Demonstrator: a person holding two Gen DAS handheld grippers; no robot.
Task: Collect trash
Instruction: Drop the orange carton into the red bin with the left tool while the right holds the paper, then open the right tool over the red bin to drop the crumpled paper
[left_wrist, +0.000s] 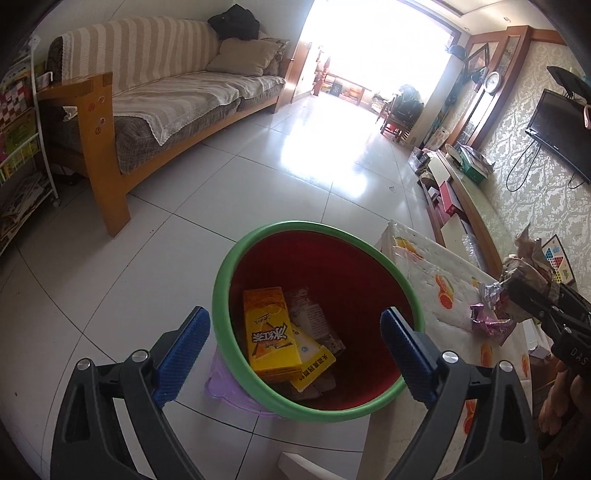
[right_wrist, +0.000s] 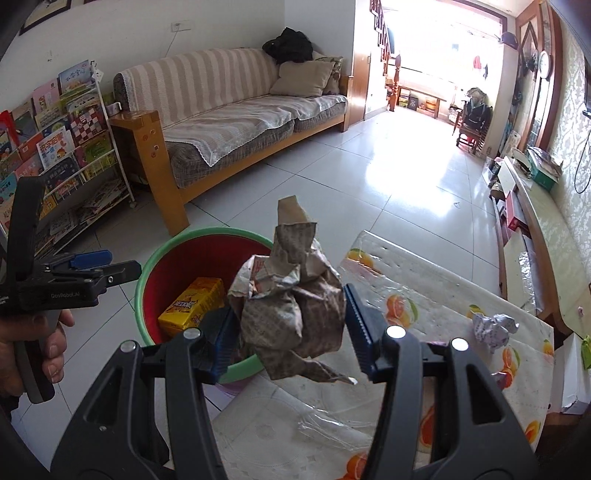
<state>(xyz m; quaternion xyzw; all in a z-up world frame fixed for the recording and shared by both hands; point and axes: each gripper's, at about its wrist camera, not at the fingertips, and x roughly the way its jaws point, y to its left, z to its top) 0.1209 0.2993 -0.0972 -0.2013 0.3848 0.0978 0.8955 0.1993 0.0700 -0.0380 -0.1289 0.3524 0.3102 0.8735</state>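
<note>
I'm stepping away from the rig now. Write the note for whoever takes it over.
Left gripper: open and empty, over the green-rimmed bin.
Right gripper: shut on a crumpled brown paper wad, held above the table edge beside the bin, not yet over the opening.
Done: a yellow carton and other packaging lie in the bin.
Left: drop the wad in the bin. Then collect the pink foil wrapper and the crumpled white paper ball, both on the fruit-print tablecloth.
</note>
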